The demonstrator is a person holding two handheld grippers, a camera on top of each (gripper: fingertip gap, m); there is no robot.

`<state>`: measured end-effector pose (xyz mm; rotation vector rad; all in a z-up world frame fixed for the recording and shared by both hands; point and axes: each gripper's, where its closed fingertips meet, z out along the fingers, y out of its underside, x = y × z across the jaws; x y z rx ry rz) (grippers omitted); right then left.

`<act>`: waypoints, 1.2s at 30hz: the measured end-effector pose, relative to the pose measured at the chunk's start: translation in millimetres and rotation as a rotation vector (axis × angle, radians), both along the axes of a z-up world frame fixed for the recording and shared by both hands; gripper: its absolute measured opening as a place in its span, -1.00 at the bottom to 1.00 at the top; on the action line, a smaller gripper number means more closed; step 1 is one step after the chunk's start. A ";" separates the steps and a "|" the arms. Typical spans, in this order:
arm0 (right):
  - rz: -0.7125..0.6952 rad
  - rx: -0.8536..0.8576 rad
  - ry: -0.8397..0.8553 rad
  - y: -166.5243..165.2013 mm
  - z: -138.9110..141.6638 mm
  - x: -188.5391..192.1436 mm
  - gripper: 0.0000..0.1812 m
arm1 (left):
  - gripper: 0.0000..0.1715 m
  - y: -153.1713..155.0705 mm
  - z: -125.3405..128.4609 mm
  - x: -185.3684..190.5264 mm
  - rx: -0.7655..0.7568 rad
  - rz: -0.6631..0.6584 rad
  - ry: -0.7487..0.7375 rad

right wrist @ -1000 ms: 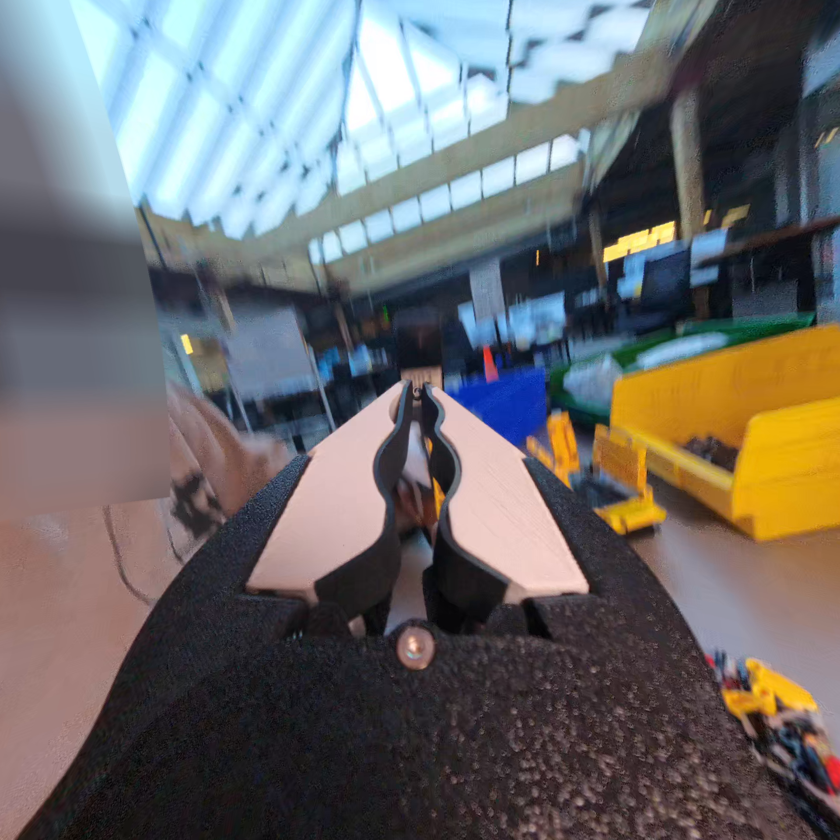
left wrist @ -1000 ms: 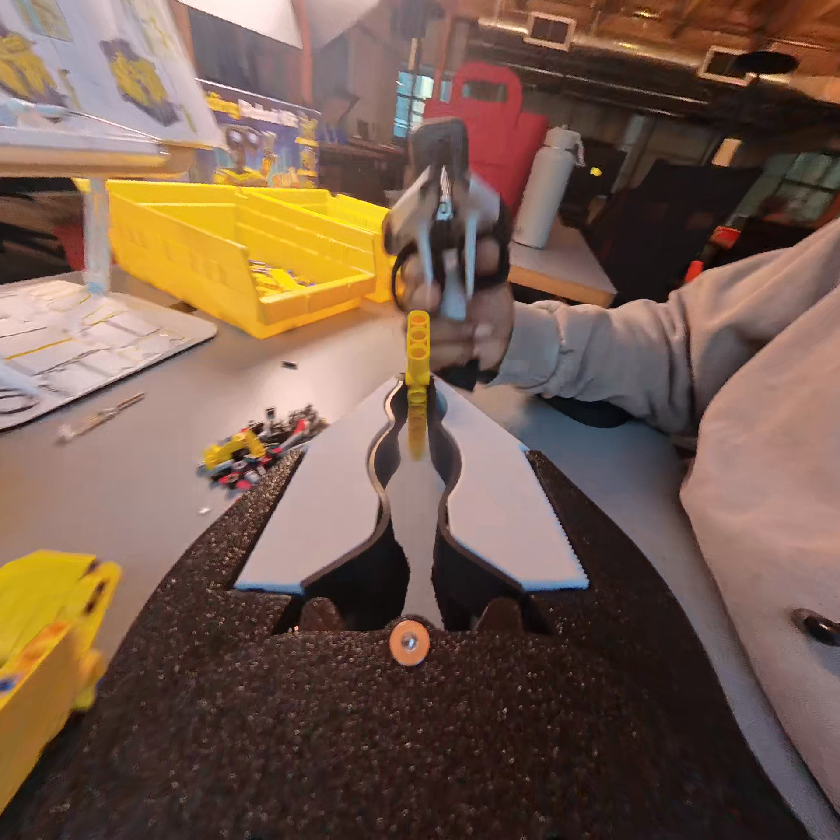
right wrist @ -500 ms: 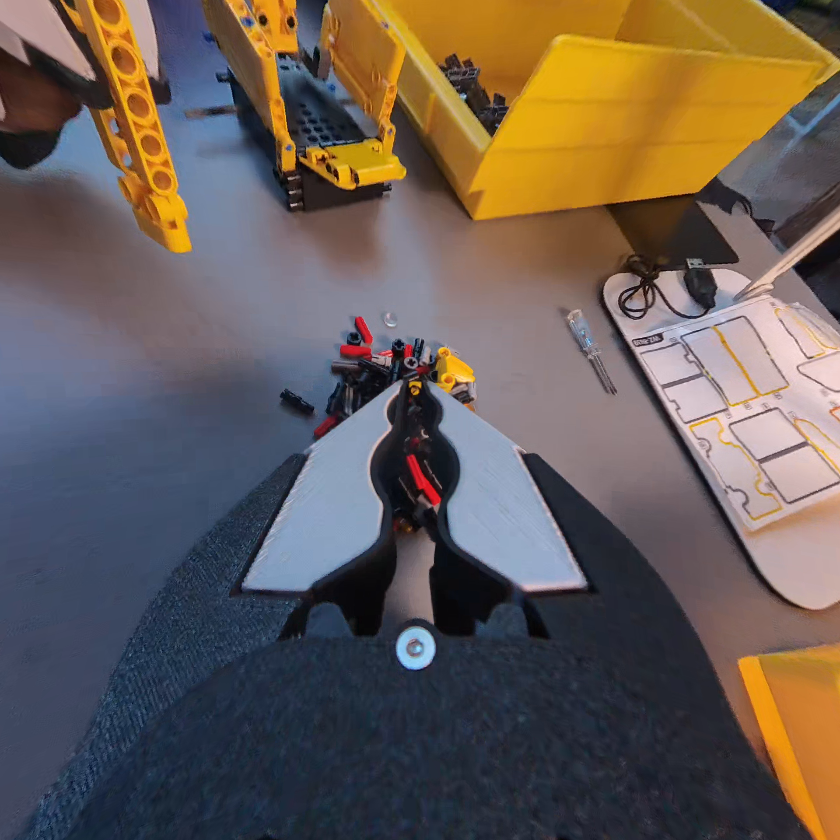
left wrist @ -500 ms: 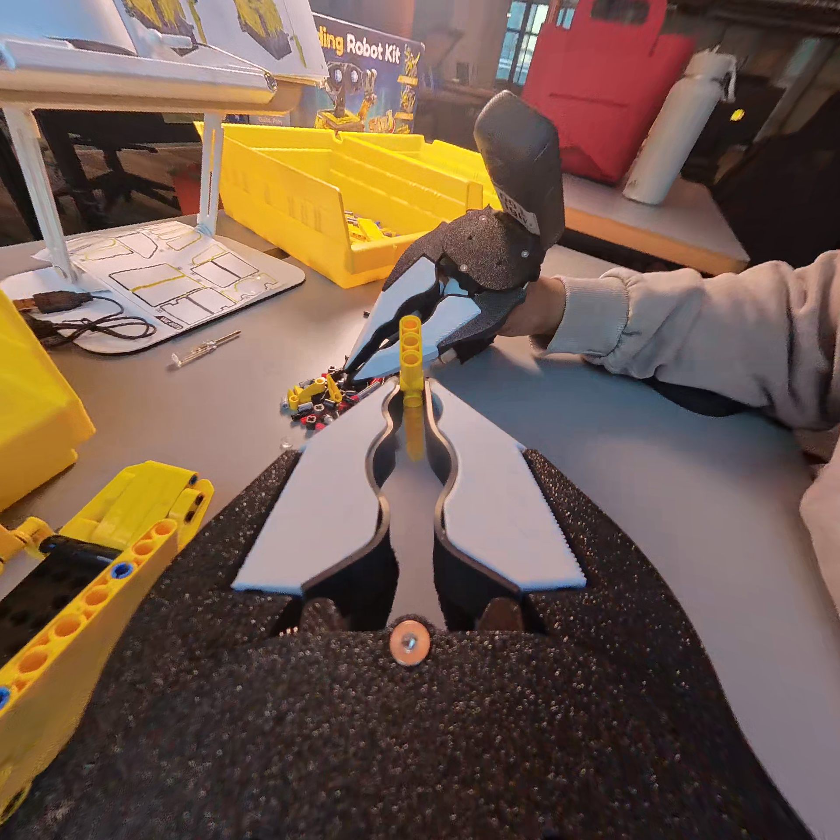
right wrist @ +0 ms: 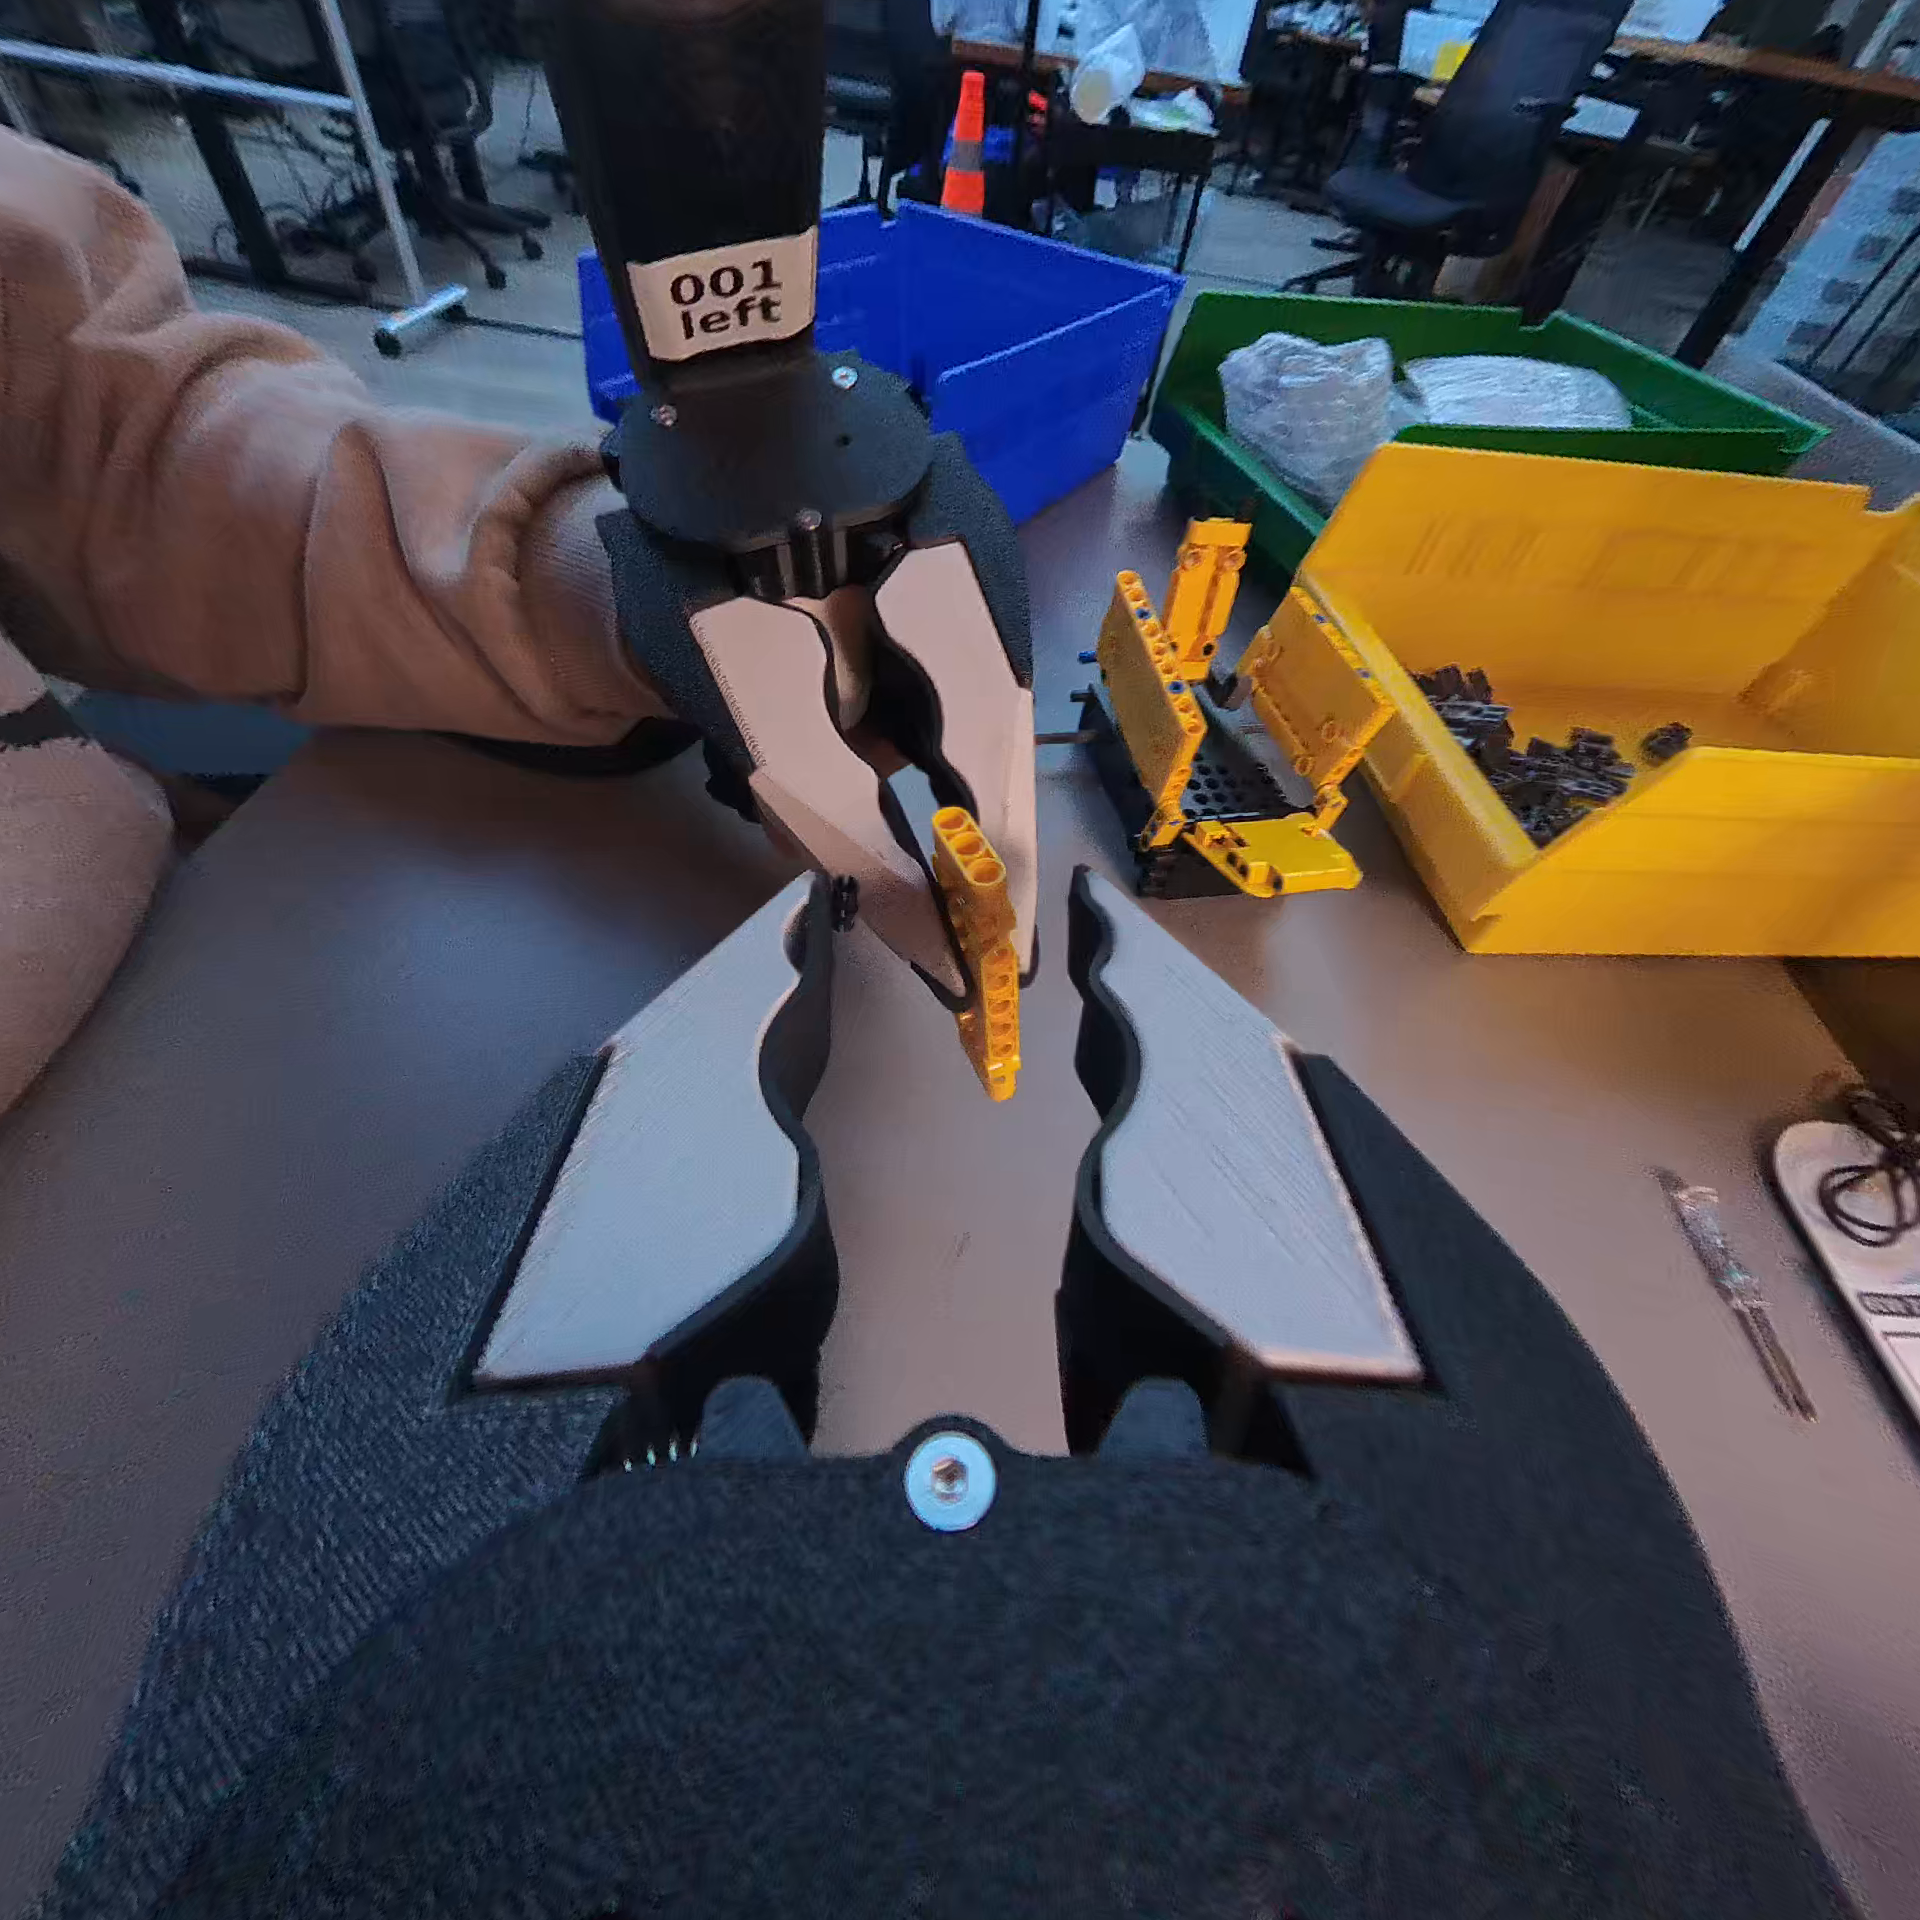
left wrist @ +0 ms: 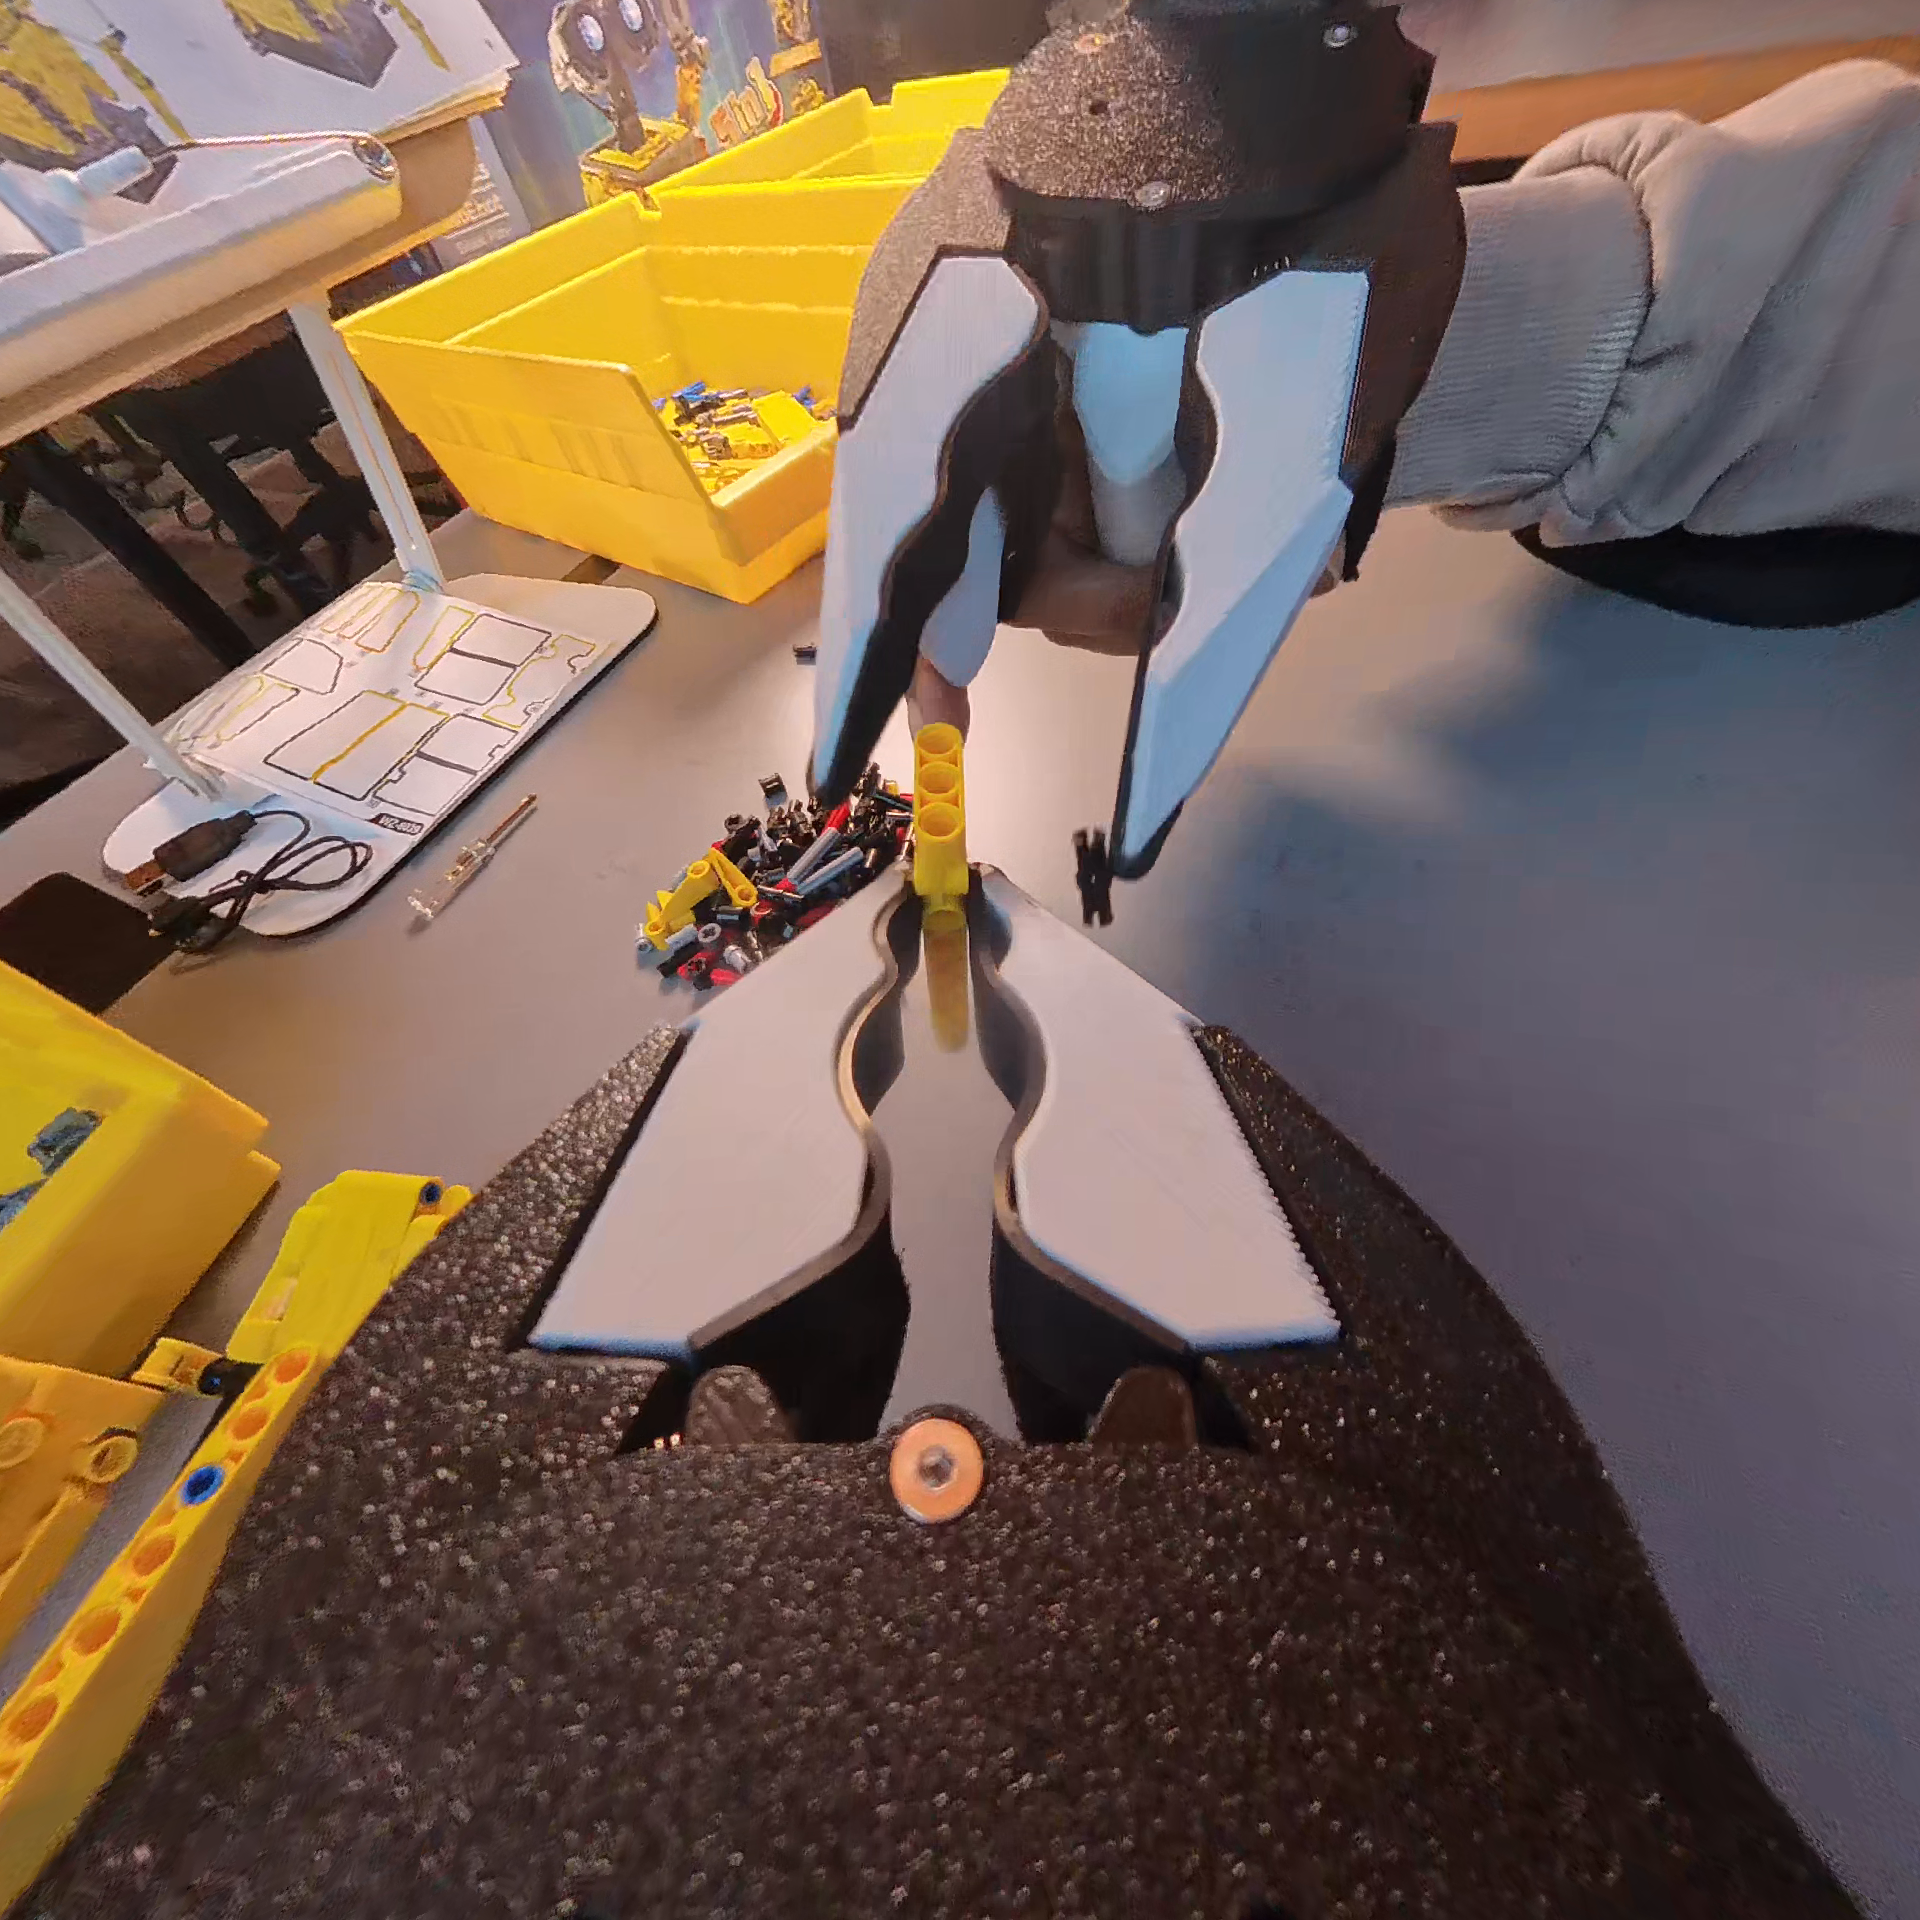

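The left gripper (left wrist: 940, 883) has its fingers clamped on a yellow beam (left wrist: 938, 805), held above the grey surface (left wrist: 1558, 935) just over a pile of small parts (left wrist: 769, 883). The right gripper (right wrist: 951, 894) faces it with fingers apart, either side of the beam's lower end; a black pin (right wrist: 844, 902) sits at its left fingertip. A yellow bin (right wrist: 1662, 831) and a part-built yellow model (right wrist: 1216, 748) stand nearby.

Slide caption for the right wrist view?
Open right tool faces left tool shut on a yellow holed beam above the table.

Left tongs (left wrist: 940, 894) clamp a yellow holed beam (left wrist: 938, 821), pointing toward 12 o'clock above the counter (left wrist: 1558, 935); right tongs (right wrist: 951, 904) gape around its tip, a small black pin (right wrist: 844, 902) on one finger.
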<state>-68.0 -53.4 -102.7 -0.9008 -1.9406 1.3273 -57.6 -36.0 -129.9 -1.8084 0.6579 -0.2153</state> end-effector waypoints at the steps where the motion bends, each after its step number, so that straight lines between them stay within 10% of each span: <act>1: 0.009 0.024 -0.010 -4.3 -5.0 -0.6 -0.58 | -0.92 -0.7 -1.7 2.1 0.001 -0.007 0.025; 6: -0.007 -0.026 0.066 13.9 26.0 8.9 -0.93 | -0.76 3.9 6.2 -11.1 0.052 0.073 0.040; 11: -0.470 -0.074 0.278 150.8 103.1 31.3 -0.93 | -0.68 8.0 22.6 -40.0 0.059 0.174 -0.141; 18: -0.703 -0.057 0.367 221.5 106.5 70.9 -0.93 | -0.70 9.2 4.9 -32.3 -0.013 0.154 -0.105; 22: -1.137 0.152 0.364 305.3 96.3 103.9 -0.92 | -0.69 11.5 -8.1 -24.8 -0.047 0.140 -0.041; 23: -1.268 0.214 0.308 328.4 85.0 116.1 -0.91 | -0.68 11.9 -10.3 -23.6 -0.056 0.137 -0.039; 25: -1.363 0.285 0.137 351.8 54.0 124.3 -0.26 | -0.68 12.2 -13.8 -24.0 -0.069 0.141 -0.031; 27: -1.345 0.270 0.067 350.6 39.4 120.9 -0.04 | -0.68 11.8 -14.7 -25.8 -0.071 0.148 -0.025; 31: -1.043 0.297 0.031 298.6 38.8 90.9 -0.41 | -0.68 10.9 -14.0 -28.0 -0.073 0.152 -0.037; 36: -0.497 0.119 -0.531 187.8 -53.2 89.8 -0.54 | -0.68 9.7 -16.1 -26.6 -0.084 0.147 -0.026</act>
